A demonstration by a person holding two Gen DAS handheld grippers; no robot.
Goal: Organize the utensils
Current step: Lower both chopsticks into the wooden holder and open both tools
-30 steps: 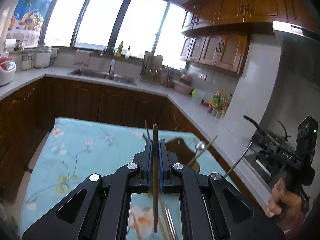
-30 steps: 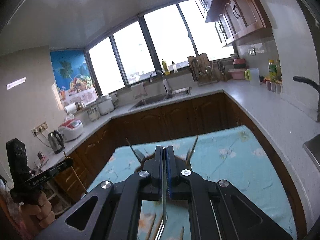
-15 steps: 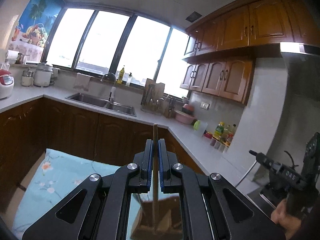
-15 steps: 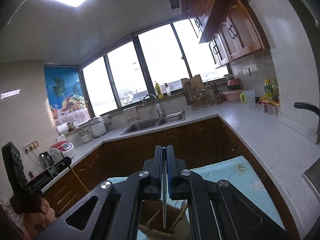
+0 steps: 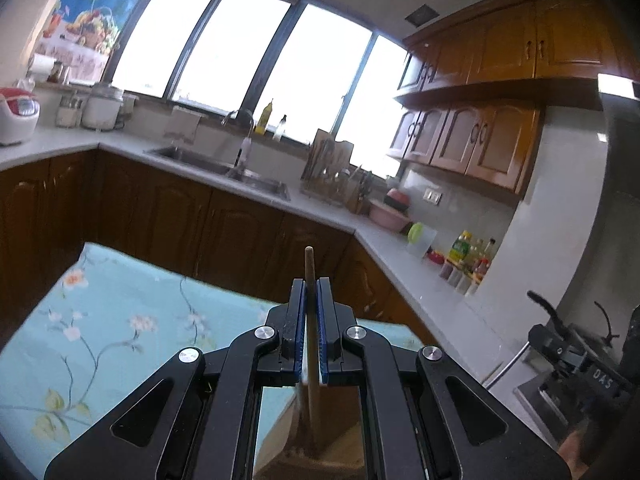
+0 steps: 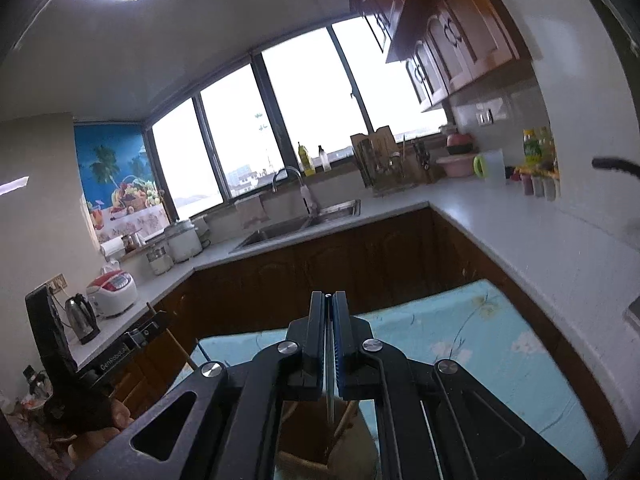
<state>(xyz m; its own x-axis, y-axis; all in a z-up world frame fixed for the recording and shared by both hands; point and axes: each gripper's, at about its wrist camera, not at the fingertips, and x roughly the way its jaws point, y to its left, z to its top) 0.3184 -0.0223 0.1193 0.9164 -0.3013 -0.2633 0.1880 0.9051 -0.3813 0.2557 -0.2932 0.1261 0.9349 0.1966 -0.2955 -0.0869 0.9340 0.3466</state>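
The wooden chopstick point(image 5: 309, 276) stands upright between the blue pads of the left gripper point(image 5: 311, 312), which is clamped on its upper part; the lower end reaches down into a brown holder point(image 5: 320, 446) near the far edge of the counter point(image 5: 100, 320) with the flowered cloth. The chopstick looks light, stiff and not slippery, so a grip high on the shaft should keep it steady. The right gripper point(image 6: 330, 340) is clamped on a thin metal utensil point(image 6: 329, 400), also hanging over this holder. Metal is smoother and, I think, may slide in the pads; which kind of utensil it is I cannot tell
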